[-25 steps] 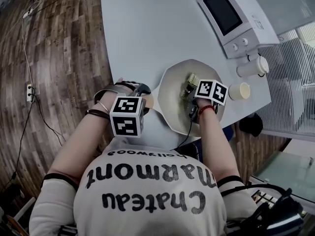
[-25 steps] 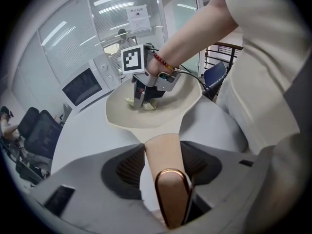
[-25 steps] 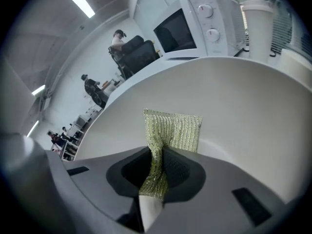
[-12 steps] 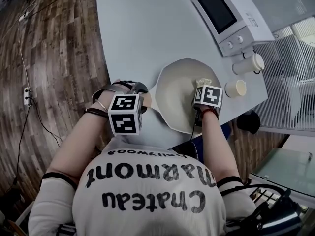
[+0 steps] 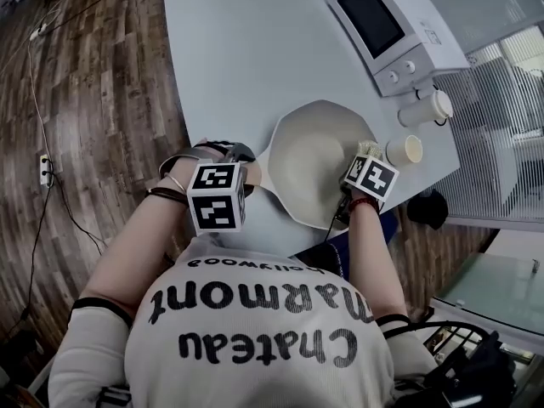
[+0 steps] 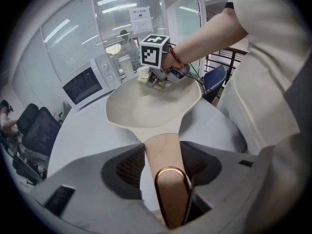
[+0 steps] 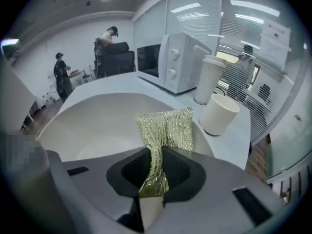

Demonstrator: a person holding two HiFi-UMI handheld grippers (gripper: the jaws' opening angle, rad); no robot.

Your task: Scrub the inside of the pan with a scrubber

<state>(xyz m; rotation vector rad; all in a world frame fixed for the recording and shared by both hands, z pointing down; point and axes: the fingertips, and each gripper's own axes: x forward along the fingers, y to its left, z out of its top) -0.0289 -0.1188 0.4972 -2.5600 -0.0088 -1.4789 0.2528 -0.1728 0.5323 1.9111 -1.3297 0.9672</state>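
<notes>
A cream pan (image 5: 310, 164) lies on the grey table (image 5: 246, 49). Its tan handle (image 6: 163, 155) runs back between the jaws of my left gripper (image 6: 163, 169), which is shut on it; in the head view that gripper (image 5: 252, 175) sits at the pan's left. My right gripper (image 7: 157, 167) is shut on a gold-green mesh scrubber (image 7: 165, 130). The scrubber's free end hangs over the pan's inside (image 7: 97, 121) near its right rim. From above, the right gripper (image 5: 364, 155) and the scrubber (image 5: 366, 148) are at the pan's right edge.
A white microwave (image 5: 387, 24) stands at the table's far right. A tall lidded cup (image 5: 425, 107) and a short white cup (image 5: 404, 150) stand just right of the pan, close to the scrubber. The table's right edge is beyond them. Wooden floor (image 5: 93, 100) lies to the left.
My right gripper carried the scrubber from the middle of the pan rightward to its right rim and turned as it went. The left gripper and the pan stayed still.
</notes>
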